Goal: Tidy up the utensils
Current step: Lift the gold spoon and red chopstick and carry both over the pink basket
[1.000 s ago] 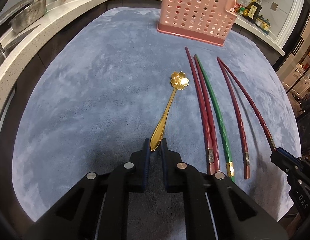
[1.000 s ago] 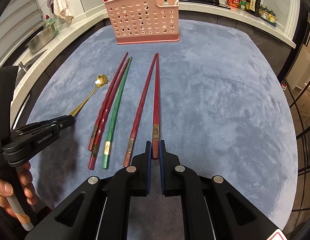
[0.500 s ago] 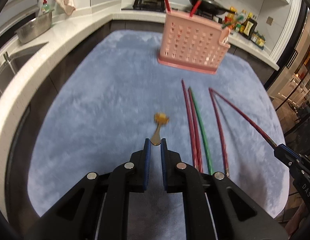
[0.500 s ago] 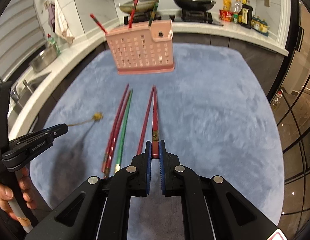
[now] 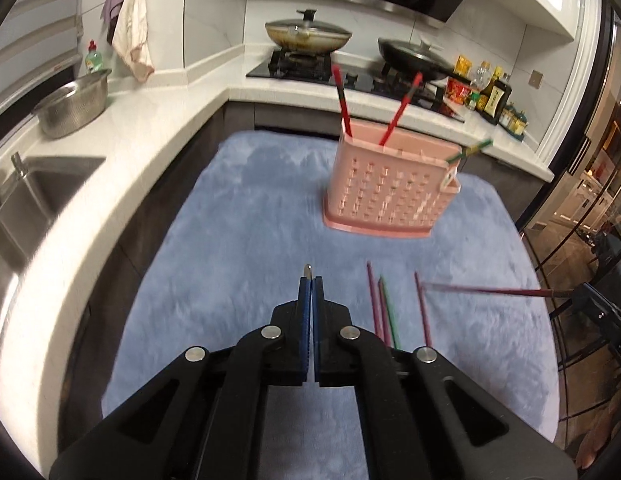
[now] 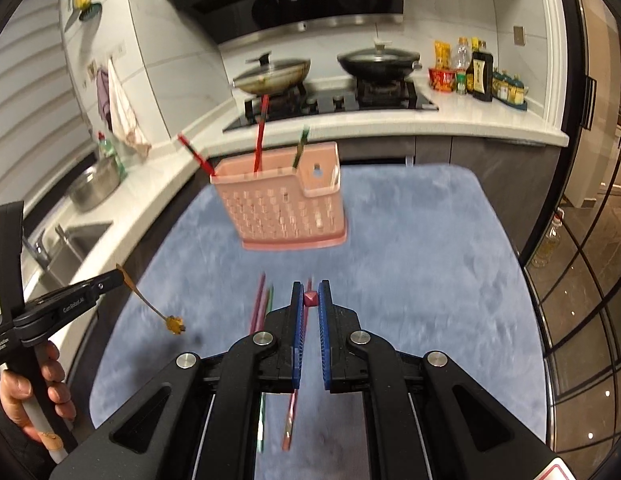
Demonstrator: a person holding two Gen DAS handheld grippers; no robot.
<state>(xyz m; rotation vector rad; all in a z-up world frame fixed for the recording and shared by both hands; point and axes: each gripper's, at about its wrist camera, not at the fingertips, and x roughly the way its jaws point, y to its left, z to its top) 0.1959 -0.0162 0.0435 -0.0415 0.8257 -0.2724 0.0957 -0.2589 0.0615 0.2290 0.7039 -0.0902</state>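
My left gripper is shut on the gold spoon; only the handle tip shows between its jaws. In the right wrist view the spoon hangs down from that gripper, above the mat. My right gripper is shut on a red chopstick, whose end shows between the jaws. In the left wrist view this chopstick is held level above the mat. Three chopsticks lie on the blue mat. The pink utensil basket stands at the far side of the mat with three chopsticks in it.
A white counter with a sink and a steel colander runs along the left. A stove with two pans and bottles stand behind the basket.
Both grippers have risen from the mat and tilted up. The left one lifted the spoon, which now hangs down. The right one lifted one red chopstick off the mat.
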